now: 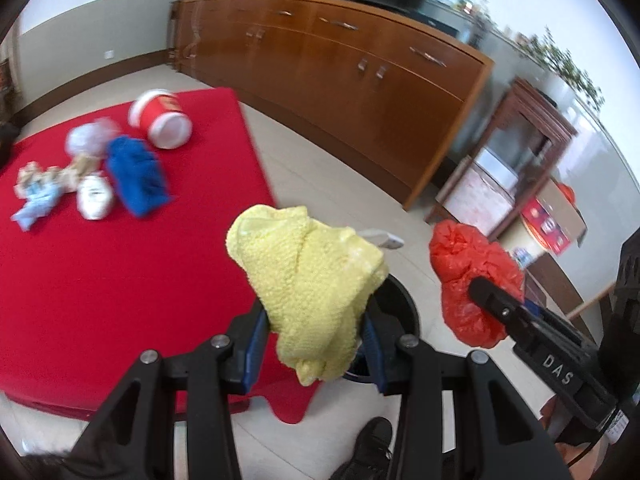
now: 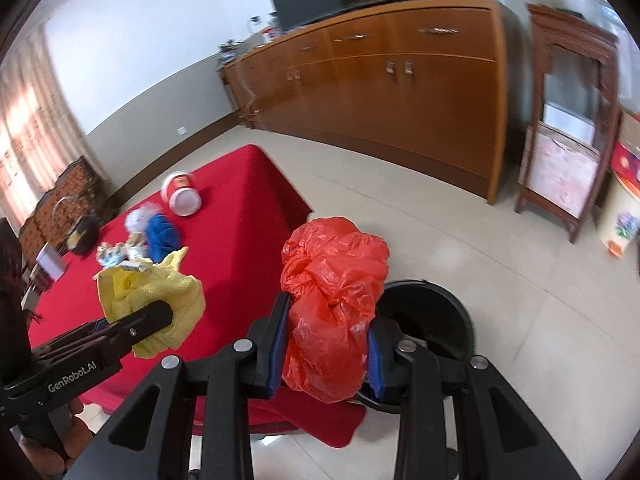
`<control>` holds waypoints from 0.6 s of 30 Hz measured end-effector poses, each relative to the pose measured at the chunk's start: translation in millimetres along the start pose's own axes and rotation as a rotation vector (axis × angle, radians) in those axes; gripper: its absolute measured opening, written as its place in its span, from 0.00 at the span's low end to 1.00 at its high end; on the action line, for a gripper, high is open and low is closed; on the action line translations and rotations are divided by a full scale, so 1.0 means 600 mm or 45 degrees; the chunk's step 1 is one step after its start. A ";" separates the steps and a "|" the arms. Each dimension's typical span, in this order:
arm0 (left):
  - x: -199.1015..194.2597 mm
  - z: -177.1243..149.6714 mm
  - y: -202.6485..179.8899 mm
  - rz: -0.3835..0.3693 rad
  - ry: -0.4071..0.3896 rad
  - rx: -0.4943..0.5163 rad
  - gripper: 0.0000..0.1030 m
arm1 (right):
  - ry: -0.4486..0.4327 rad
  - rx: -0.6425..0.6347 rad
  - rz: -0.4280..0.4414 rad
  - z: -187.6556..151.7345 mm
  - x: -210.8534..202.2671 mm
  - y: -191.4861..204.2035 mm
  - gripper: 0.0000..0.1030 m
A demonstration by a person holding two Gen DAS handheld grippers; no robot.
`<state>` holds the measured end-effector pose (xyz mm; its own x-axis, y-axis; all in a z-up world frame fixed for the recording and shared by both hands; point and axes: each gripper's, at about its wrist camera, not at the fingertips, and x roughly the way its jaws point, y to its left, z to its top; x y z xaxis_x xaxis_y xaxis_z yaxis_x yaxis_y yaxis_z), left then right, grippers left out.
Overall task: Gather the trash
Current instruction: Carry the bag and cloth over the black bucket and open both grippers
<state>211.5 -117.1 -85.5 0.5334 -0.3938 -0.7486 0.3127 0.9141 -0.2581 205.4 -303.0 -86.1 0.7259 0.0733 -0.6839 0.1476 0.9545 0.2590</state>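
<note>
My left gripper (image 1: 316, 336) is shut on a crumpled yellow cloth (image 1: 308, 280), held in the air above the rim of a black round bin (image 1: 404, 308) on the floor. My right gripper (image 2: 326, 348) is shut on a bunched red plastic bag (image 2: 332, 304), also over the black bin (image 2: 436, 316). In the left wrist view the red bag (image 1: 468, 276) hangs to the right of the cloth. In the right wrist view the yellow cloth (image 2: 160, 296) shows at the left. On the red table (image 1: 100, 272) lie a blue cloth (image 1: 136, 176), a red-and-white cup (image 1: 160, 118) on its side, a white cup (image 1: 94, 196) and crumpled papers (image 1: 36, 188).
A long wooden sideboard (image 1: 340, 80) lines the far wall with a dark screen on top. A wooden stand (image 2: 568, 128) and boxes sit at the right. Pale floor tiles (image 2: 460, 240) spread between table and sideboard. A person's dark shoe (image 1: 368, 452) shows at the bottom.
</note>
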 end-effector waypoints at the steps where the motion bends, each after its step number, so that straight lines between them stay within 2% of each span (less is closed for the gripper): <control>1: 0.012 0.000 -0.015 -0.012 0.014 0.014 0.42 | 0.005 0.017 -0.012 -0.003 0.000 -0.017 0.34; 6: 0.063 -0.003 -0.066 -0.042 0.086 0.058 0.42 | 0.045 0.080 -0.057 -0.015 0.015 -0.081 0.34; 10: 0.108 -0.005 -0.091 -0.029 0.146 0.083 0.42 | 0.095 0.118 -0.070 -0.017 0.041 -0.122 0.34; 18: 0.181 0.003 -0.125 -0.009 0.222 0.124 0.43 | 0.193 0.161 -0.075 -0.015 0.104 -0.173 0.34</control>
<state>247.1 -228.3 -146.3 0.3891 -0.3701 -0.8436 0.3955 0.8942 -0.2098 229.7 -394.9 -161.7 0.6054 0.0706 -0.7928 0.2767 0.9153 0.2928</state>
